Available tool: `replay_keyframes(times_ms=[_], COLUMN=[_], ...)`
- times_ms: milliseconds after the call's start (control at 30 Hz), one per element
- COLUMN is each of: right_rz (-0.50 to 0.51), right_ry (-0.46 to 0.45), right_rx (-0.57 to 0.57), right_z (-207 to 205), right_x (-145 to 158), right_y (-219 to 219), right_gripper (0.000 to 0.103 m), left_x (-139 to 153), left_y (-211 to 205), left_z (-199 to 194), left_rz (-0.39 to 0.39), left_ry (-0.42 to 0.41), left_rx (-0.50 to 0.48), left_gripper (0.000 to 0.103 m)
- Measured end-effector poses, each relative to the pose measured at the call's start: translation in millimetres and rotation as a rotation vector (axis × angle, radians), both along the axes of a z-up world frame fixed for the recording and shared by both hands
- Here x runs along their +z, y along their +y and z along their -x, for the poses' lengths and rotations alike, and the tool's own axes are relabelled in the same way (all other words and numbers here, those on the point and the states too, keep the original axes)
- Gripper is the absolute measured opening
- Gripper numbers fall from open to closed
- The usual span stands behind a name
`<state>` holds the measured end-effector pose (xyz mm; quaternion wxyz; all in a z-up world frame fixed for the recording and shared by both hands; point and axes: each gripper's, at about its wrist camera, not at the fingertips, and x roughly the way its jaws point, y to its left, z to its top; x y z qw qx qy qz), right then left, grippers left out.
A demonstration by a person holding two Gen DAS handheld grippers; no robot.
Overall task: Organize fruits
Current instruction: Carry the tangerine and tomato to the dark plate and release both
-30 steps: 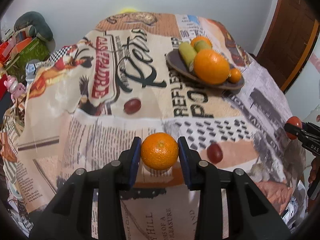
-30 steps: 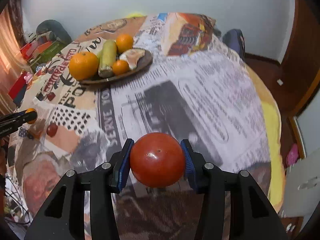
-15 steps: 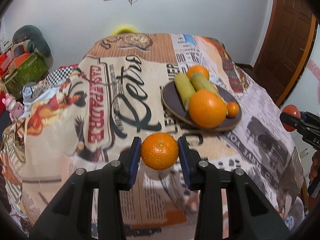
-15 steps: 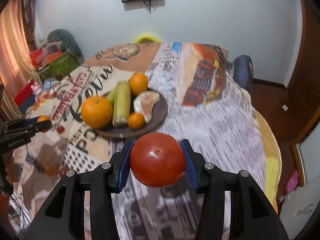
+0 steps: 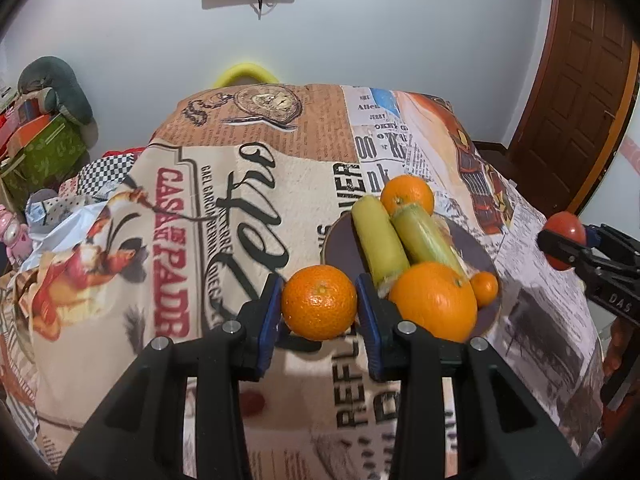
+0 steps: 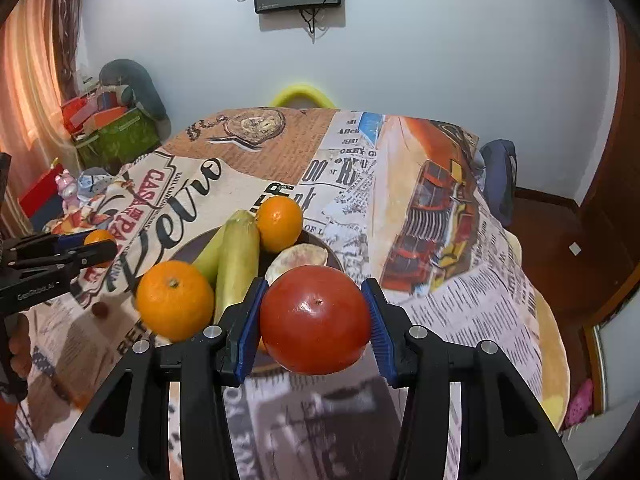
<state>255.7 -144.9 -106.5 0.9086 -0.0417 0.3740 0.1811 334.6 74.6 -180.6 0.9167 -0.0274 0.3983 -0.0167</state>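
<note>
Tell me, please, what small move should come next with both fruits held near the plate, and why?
Probably carry the tomato in the right hand-held gripper forward over the plate; its bare patch lies on the left side, where the left hand-held gripper holds its mandarin.

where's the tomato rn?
Clamped in the right claw, centre-bottom of the right wrist view: the tomato hangs just in front of the dark plate of fruit. The left wrist view shows it at far right.
</note>
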Motion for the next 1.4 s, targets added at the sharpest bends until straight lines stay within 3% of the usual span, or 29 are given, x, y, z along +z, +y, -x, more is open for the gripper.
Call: replay_keyframes(times_ms=[533,700,867,1167,1300,1400], right_rz=[0.024,-0.025,-0.026,-0.009,-0.007,-0.002], right_ry=[0.081,0.143,0.178,0.205,0.159,0.135], right_rx=[0.029,0.027,0.02,0.03,0.025,0.025], right_z=[-51,-63,-70,-70,-66,-60], right_x=[-30,-43,-54,-63,-50,-40], right_y=[13,12,13,15,15,13], right_gripper=[0.044,0.044,0.045,0.045,0.058,0.059], left_x=[-26,-37,-41,-35,-27,-19], left_y=[-8,-10,-11,-13,-11,-9], left_z=[-64,-76,-79,-76,-71,-62], left_rz=[0.02,0.036,0.059,0.051,0.057,0.053], left_ry=[0.062,0.104,0.117,0.1,0.085,0.066], left_rx=[-0.034,-0.039,-0.044,-0.041,-0.038,-0.034], left_gripper=[0.037,0.037,0.037,0.049,0.049,0.049])
